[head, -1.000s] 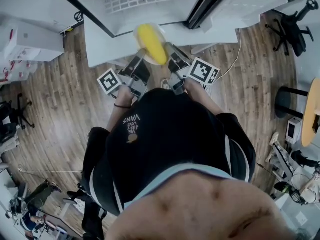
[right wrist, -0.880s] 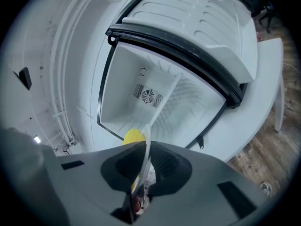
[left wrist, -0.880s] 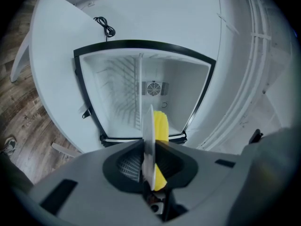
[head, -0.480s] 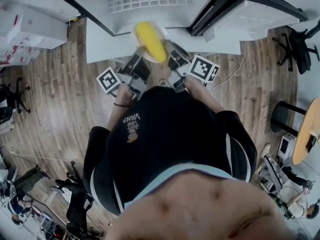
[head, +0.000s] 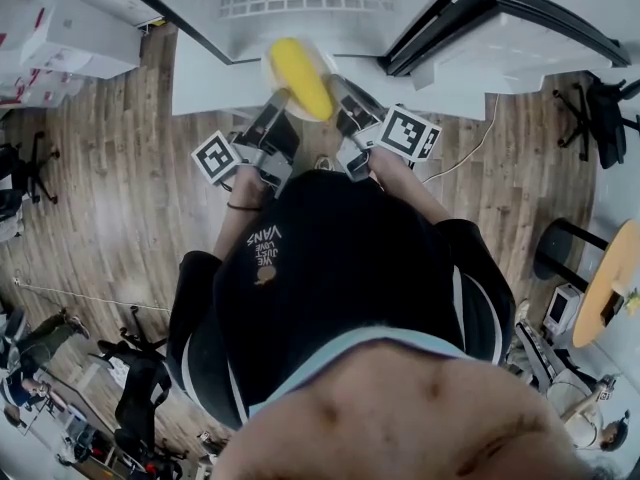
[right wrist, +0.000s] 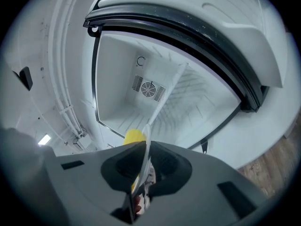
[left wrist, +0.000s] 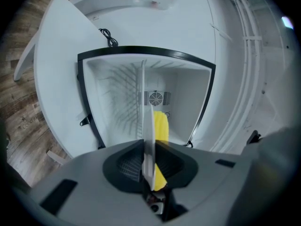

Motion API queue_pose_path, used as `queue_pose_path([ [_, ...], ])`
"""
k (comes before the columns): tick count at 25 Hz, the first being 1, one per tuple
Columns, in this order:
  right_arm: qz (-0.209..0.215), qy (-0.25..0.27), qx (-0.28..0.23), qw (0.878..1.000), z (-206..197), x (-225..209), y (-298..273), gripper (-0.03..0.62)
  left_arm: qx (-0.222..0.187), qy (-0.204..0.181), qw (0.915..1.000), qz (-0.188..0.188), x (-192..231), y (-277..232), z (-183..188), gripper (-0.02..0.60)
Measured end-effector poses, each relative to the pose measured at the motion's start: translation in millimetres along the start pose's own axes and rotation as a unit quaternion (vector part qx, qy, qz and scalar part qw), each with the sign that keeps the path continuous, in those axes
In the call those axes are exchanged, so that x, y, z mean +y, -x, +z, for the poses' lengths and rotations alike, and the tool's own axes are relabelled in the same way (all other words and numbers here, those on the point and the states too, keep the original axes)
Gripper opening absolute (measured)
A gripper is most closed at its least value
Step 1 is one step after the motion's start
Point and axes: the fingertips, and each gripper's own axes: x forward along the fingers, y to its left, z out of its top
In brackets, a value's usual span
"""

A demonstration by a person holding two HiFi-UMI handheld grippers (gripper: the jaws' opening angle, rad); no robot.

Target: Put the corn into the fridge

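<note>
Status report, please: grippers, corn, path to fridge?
Left gripper, right gripper shut on plate rim. Corn on plate, facing open fridge. Nothing seen blocking.

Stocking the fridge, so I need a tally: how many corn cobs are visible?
1. The corn lies on a plate gripped by the left gripper and right gripper, before the open fridge. None shows inside; parts of it are hidden.

floor (head: 100,168): matt wood | fridge (left wrist: 188,107): smooth white plastic | plate (left wrist: 148,121): smooth white

Corn (left wrist: 161,126) half hidden behind plate (left wrist: 147,126) edge; fridge (head: 205,8) top cropped.
</note>
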Motion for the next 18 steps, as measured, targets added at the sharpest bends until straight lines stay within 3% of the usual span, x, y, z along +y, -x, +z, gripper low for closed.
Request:
queue_pose_path([
  [6,0.012,0.001,-0.003,1.0,6,4,-11,0.031,0.001,-0.002,1.0,0.0,-1,-5,10,0.069],
  [18,-0.004,-0.003,-0.02,1.0,19,7,-37,0.031,0.018,0.001,0.9998,-0.001,-6,-19,41,0.069],
])
